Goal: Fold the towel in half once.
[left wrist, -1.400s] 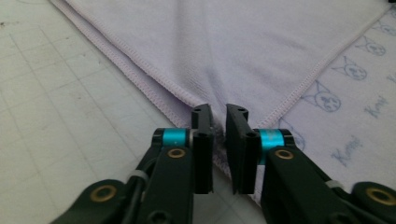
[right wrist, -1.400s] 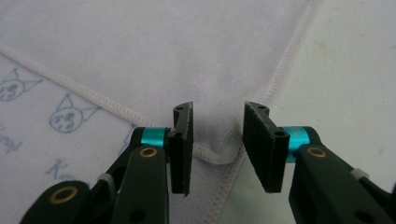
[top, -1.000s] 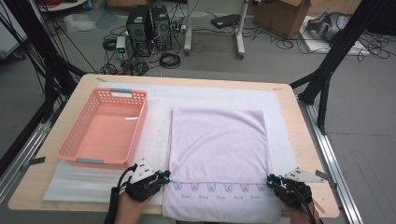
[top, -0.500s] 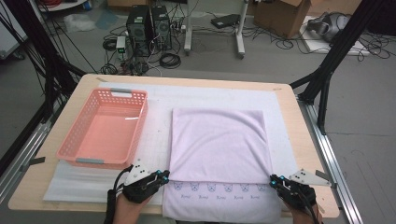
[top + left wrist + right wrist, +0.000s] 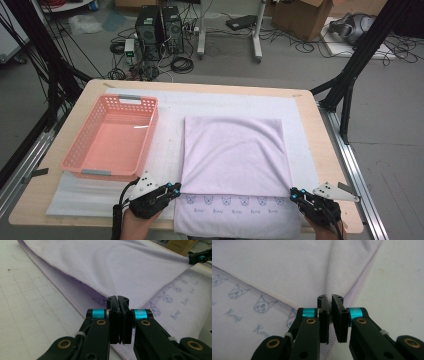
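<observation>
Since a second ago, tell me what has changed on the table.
Nothing has visibly changed. The left tool and the right tool stay shut on the near corners of the folded lilac towel. The pink basket sits where it was.

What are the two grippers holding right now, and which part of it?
The lilac towel: the left gripper pinches the folded-over layer's near left corner, the right gripper its near right corner.
</observation>
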Tool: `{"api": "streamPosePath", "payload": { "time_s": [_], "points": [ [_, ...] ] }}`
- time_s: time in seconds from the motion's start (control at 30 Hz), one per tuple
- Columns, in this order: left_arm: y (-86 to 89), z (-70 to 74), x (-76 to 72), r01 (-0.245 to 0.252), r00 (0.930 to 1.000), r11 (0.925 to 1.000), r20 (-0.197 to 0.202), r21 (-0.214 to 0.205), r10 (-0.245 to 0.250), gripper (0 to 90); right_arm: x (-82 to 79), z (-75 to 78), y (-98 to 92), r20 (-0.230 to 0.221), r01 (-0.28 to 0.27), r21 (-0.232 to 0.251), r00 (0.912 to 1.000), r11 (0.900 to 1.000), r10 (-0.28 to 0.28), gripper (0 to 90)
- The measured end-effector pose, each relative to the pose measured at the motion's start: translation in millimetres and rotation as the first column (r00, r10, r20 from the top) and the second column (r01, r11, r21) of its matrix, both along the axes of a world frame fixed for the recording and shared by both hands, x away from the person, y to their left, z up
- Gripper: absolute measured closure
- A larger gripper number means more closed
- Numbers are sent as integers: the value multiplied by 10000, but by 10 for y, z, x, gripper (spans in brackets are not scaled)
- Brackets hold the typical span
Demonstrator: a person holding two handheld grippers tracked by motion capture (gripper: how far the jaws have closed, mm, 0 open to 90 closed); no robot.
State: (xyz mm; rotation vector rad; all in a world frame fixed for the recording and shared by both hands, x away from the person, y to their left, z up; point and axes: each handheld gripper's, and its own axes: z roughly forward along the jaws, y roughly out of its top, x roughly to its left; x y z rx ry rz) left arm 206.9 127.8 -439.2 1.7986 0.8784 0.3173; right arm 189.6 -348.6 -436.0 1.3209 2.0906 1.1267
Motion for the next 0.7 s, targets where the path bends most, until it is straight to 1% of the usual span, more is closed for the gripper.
{"api": "streamPosePath", "payload": {
  "time_s": [0.03, 0.13, 0.17, 0.27, 0.33, 0.4, 0.53, 0.63, 0.7],
  "points": [
    [2, 4, -17, 47, 10000, 10000, 15, 11, -47, 879, -17, 5, -7, 96, -41, -27, 9999, 10000, 41, 843],
    [5, 16, -69, 33, 10000, 10000, 32, -74, -33, 879, -81, 20, -7, 104, -60, 45, 9999, 10000, 60, 843],
    [12, 24, -86, 39, 10000, 9999, 53, -97, -38, 879, -97, 22, -11, 172, -101, 19, 9998, 9999, 101, 843],
    [34, 46, -142, -3, 10000, 9995, 81, -305, 5, 879, -159, 41, -18, 279, -69, 79, 9996, 9999, 66, 843],
    [43, 54, -185, -19, 9999, 9994, 108, -343, 23, 879, -204, 56, -22, 286, -26, 139, 9996, 9999, 22, 843],
    [46, 60, -228, 26, 9999, 9996, 137, -265, -22, 879, -245, 62, -26, 320, -49, 122, 9995, 9999, 45, 843],
    [40, 67, -330, 92, 9998, 9995, 153, -286, -87, 879, -321, 60, -34, 335, -53, 113, 9994, 9999, 49, 843],
    [40, 60, -396, 101, 9998, 9995, 146, -306, -97, 879, -389, 51, -33, 266, -29, 142, 9996, 9999, 25, 843],
    [37, 50, -455, 84, 9999, 9995, 106, -298, -81, 879, -428, 56, -39, 332, -85, 106, 9994, 9999, 82, 842]
  ]
}}
